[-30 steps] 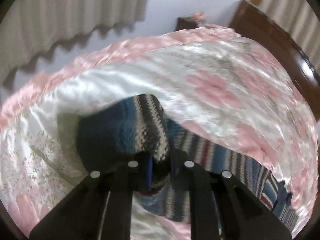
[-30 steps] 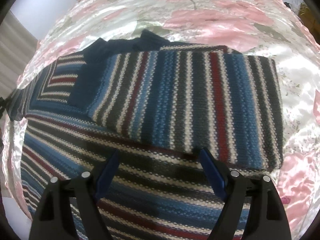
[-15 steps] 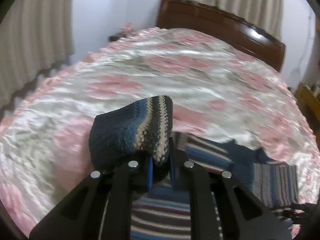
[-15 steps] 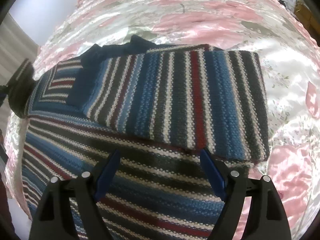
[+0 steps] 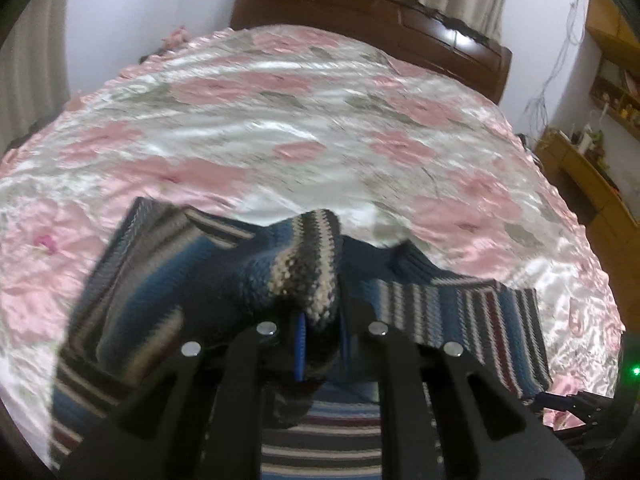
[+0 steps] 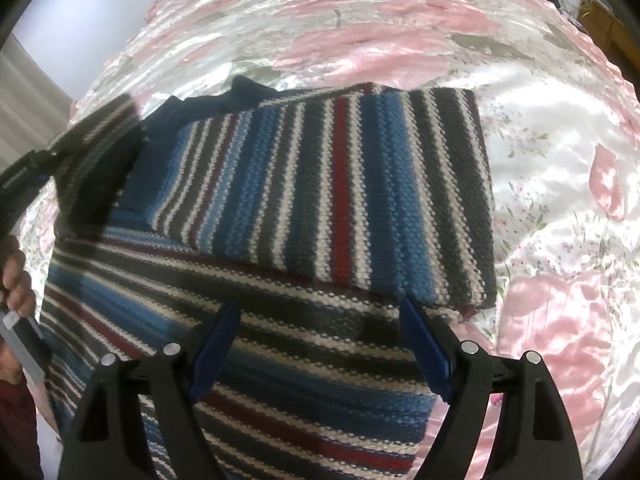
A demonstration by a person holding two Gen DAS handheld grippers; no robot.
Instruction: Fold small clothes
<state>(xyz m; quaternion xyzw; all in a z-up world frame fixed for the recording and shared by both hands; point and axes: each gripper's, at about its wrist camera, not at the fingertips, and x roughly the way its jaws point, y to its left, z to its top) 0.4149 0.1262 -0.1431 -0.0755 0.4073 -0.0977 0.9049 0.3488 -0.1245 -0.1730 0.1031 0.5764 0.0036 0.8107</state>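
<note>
The near part of the sweater (image 5: 460, 308) is hidden under the black arms of the left hand-held gripper (image 5: 320, 344), and the raised fold in front of it is blurred, so its edges are hard to make out. In the right wrist view the sweater's (image 6: 320, 184) lower edge is cut off by the frame, and a dark smeared shape at the left edge, apparently the lifted sleeve with the other tool, cannot be read clearly.

The striped sweater lies on the bed (image 5: 280, 120), on a pink-flowered satin cover, with one sleeve folded across its chest. The left hand-held gripper has its fingers pressed together, pinching a bunched piece of the sweater and holding it up off the bed, above the rest of the garment. The right hand-held gripper (image 6: 320, 344) hovers over the sweater's body with its blue fingers (image 6: 424, 348) spread wide and nothing between them; the folded sleeve lies just beyond the fingertips.

A person's hand (image 6: 16, 284) shows at the left edge of the right wrist view, curled around a handle, mostly cropped.
</note>
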